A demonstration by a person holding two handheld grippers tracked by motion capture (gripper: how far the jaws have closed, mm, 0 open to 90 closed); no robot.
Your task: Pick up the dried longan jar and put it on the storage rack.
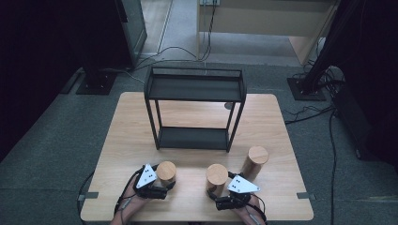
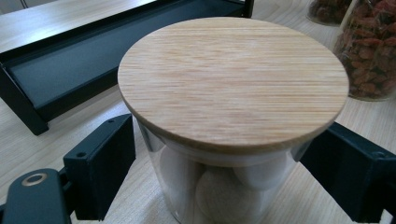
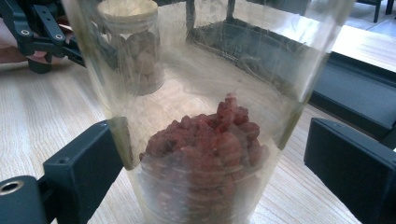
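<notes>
Three glass jars with bamboo lids stand near the table's front edge. My left gripper is open, its jaws straddling the short jar of pale round pieces with small gaps on each side. Open as well, my right gripper brackets the jar of red dried berries; its left jaw is close against the glass and its right jaw stands off. A taller jar stands just right of it. All the jars rest on the table.
A black two-tier metal rack stands mid-table behind the jars, both shelves bare. The wooden table has free room at either side of the rack. Cables lie on the floor beyond.
</notes>
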